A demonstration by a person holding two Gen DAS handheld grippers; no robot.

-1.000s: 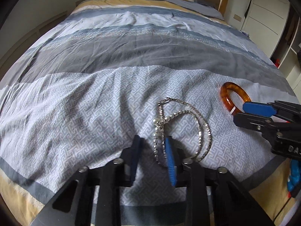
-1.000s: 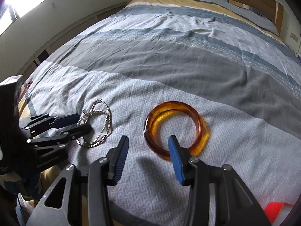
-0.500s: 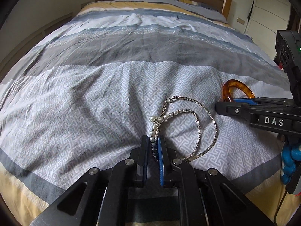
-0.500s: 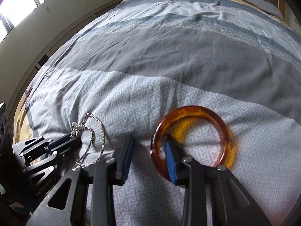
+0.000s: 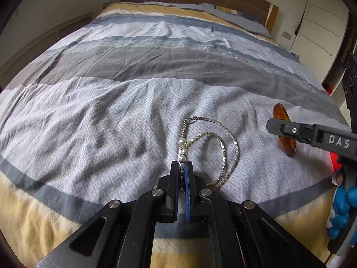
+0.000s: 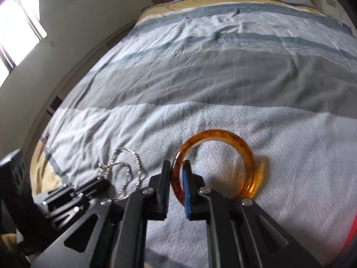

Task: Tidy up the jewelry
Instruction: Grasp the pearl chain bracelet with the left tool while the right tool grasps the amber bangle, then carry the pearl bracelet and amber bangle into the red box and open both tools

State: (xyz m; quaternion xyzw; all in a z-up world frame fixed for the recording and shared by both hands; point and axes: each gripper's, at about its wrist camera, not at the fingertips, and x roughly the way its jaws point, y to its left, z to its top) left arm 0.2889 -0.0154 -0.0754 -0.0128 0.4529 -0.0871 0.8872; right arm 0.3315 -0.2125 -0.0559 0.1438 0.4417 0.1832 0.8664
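The bedspread (image 5: 111,116) stretched wide and bare toward the frame's top. At lower centre the left gripper (image 5: 183,167) was clenched on the pearl necklace (image 5: 183,147); the right gripper (image 6: 177,169) pinched the amber bangle (image 6: 223,134), tilted up off the cloth

Necklace (image 5: 225,154), bangle (image 6: 246,154) on bedspread (image 5: 111,116)
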